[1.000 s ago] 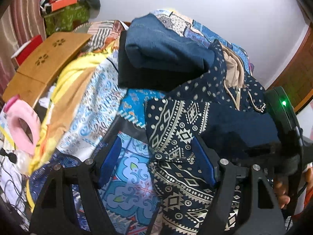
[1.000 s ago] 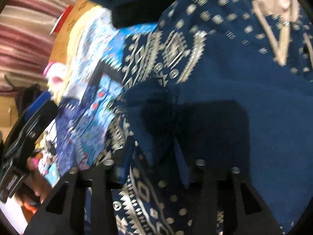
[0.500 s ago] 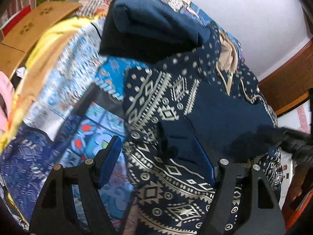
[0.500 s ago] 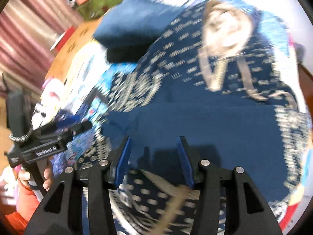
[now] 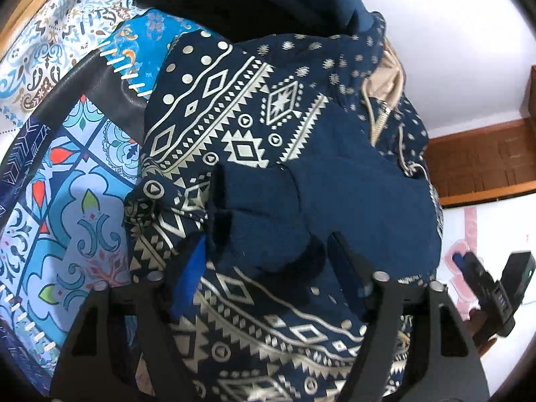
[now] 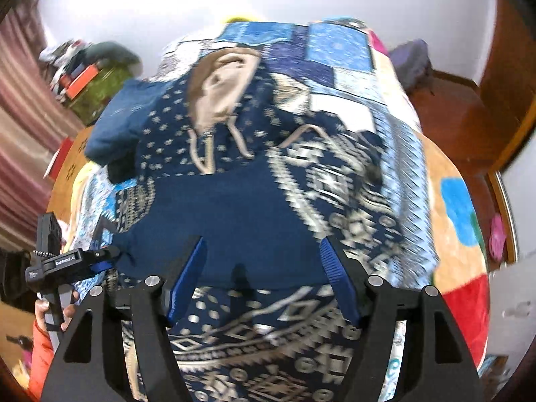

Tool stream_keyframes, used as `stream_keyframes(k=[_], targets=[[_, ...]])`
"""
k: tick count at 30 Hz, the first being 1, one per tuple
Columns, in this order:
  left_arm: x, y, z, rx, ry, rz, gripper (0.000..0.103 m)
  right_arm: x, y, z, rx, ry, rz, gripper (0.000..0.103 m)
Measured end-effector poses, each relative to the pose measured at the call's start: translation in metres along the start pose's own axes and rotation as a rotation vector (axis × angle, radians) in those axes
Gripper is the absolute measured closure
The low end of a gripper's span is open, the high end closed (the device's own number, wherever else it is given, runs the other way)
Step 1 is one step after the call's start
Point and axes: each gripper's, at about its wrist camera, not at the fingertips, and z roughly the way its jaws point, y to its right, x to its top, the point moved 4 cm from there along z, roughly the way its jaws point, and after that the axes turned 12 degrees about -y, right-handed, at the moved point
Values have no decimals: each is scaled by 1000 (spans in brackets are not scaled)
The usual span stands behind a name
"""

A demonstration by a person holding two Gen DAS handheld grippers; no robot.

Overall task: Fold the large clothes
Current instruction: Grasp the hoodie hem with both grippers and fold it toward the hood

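left tongs (image 5: 268, 261) closing, navy sleeve cuff (image 5: 254, 227) lying between the pads, not yet pinched | right tongs (image 6: 263, 269) opening, holding nothing, hovering above the garment | patterned hoodie (image 6: 234, 207) lying spread on the bed's patchwork quilt (image 6: 338, 47) | folded blue clothes (image 6: 117, 127) sitting beside its hood

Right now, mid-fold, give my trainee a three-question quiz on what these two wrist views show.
1. True or false: the right claw is clamped on the hoodie.
2. The sleeve cuff folded across the hoodie's front lies between the pads of which claw: A left, B right?
3. What colour is the hood lining?

Key: 1 false, its jaws are opening, nothing pinched; 2 A, the left claw, jaws closing; 3 tan.
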Motion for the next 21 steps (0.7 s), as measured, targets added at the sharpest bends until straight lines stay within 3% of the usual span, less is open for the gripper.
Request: stream_keyframes(k=[5, 8, 10, 16, 19, 21], targets=[[0, 14, 1, 116, 70, 51, 62, -6, 33, -3, -16, 14, 78, 36], [-6, 39, -7, 218, 116, 157, 94, -7, 50, -5, -24, 28, 119, 36], [-10, 55, -14, 271, 149, 225, 94, -7, 61, -8, -24, 41, 142, 36], [-5, 114, -47, 325, 276, 369, 95, -2, 87, -21, -32, 87, 200, 36], [7, 137, -76, 317, 355, 414, 95, 4, 97, -32, -39, 116, 220, 36], [16, 152, -97, 255, 397, 426, 95, 7, 101, -37, -46, 128, 225, 36]])
